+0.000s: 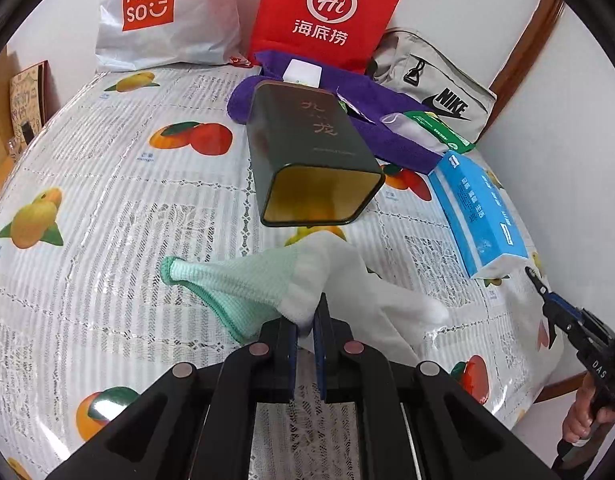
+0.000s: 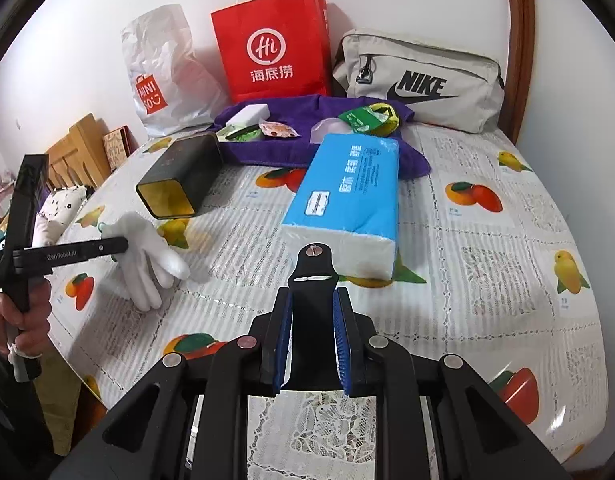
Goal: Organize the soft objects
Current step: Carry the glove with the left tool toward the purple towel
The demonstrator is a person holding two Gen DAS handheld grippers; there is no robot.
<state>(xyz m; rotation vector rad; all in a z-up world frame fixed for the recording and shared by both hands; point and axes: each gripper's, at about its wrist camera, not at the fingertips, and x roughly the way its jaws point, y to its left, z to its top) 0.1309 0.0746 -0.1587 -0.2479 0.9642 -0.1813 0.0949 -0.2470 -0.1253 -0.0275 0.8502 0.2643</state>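
Left claw (image 1: 305,320), angled down over the table (image 1: 107,208), clenched on white glove (image 1: 347,280); right claw (image 2: 312,334), also tilted down, grasping a black strap-like piece (image 2: 312,280).

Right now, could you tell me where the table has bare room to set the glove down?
The tablecloth left of the dark tin is bare up to the Miniso bag. Another free patch lies right of the tissue pack, below the Nike pouch. The back middle is crowded: the purple towel carries small packets.
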